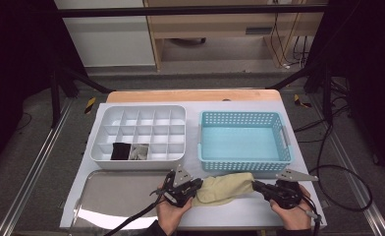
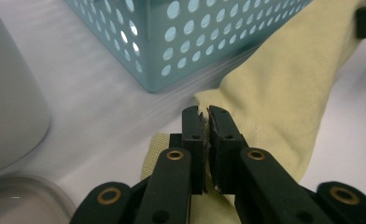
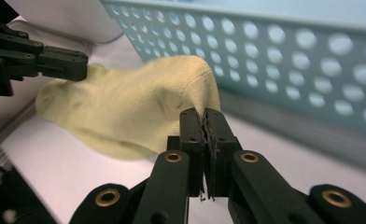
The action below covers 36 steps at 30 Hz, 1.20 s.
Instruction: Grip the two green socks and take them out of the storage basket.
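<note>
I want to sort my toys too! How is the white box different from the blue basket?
The white box is split into many small compartments; the blue basket is one open space. The white box has solid walls; the blue basket's walls are full of holes. The white box holds two small things; the blue basket is empty. Both are rectangular and sit side by side.

Just beyond both grippers the blue basket (image 1: 244,140) walls off the way ahead; the white divider tray (image 1: 138,132) blocks ahead-left of the left gripper (image 1: 198,185). Bare table (image 1: 239,209) lies open beneath and behind them
</note>
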Tool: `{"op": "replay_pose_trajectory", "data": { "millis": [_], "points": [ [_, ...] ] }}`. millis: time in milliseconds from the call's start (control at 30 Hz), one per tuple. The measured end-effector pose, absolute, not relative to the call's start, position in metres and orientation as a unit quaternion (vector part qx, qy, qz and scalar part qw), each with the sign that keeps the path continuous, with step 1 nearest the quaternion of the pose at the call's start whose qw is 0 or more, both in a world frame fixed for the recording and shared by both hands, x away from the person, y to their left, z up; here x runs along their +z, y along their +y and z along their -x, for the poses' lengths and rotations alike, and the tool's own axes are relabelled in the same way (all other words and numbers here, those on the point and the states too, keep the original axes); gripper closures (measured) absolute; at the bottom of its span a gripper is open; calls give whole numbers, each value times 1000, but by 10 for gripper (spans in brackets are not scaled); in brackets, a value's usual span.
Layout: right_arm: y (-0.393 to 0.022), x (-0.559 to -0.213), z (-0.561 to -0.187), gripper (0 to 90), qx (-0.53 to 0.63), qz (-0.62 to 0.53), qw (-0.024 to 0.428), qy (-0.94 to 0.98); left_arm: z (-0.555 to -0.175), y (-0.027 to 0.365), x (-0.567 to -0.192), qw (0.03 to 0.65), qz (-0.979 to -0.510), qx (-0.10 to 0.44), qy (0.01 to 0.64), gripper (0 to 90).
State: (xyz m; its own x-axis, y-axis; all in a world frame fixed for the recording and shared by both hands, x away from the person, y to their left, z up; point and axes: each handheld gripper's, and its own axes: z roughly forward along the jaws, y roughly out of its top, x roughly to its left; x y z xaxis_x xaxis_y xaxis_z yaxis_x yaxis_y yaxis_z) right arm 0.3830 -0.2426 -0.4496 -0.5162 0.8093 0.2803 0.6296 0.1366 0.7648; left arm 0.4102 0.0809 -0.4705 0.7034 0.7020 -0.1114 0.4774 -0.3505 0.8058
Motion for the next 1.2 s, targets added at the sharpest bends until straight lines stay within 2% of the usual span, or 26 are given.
{"op": "replay_pose_trajectory", "data": {
  "millis": [167, 267, 367, 433, 567, 633, 800, 900, 1200],
  "points": [
    [-241, -472, -395, 862, 406, -506, 97, 754, -412, 74, -477, 420, -823, 137, 358, 853],
    [-240, -481, -399, 756, 406, -494, 121, 759, -413, 75, -479, 418, -823, 138, 360, 839],
    [-245, -475, -396, 675, 429, -487, 147, 747, -412, 77, -474, 420, -822, 140, 360, 798],
    [-249, -472, -394, 672, 441, -484, 156, 740, -412, 78, -471, 429, -818, 139, 357, 750],
    [-244, -478, -395, 661, 437, -480, 157, 744, -410, 79, -466, 435, -816, 133, 357, 717],
    [-240, -483, -396, 672, 430, -476, 155, 751, -409, 78, -467, 429, -819, 135, 357, 716],
    [-231, -489, -397, 777, 414, -468, 159, 764, -413, 74, -477, 412, -825, 128, 365, 746],
    [-230, -488, -395, 859, 416, -468, 157, 764, -415, 73, -480, 405, -828, 124, 369, 836],
    [-248, -473, -387, 875, 422, -476, 157, 756, -414, 63, -477, 412, -831, 110, 358, 866]
  ]
}}
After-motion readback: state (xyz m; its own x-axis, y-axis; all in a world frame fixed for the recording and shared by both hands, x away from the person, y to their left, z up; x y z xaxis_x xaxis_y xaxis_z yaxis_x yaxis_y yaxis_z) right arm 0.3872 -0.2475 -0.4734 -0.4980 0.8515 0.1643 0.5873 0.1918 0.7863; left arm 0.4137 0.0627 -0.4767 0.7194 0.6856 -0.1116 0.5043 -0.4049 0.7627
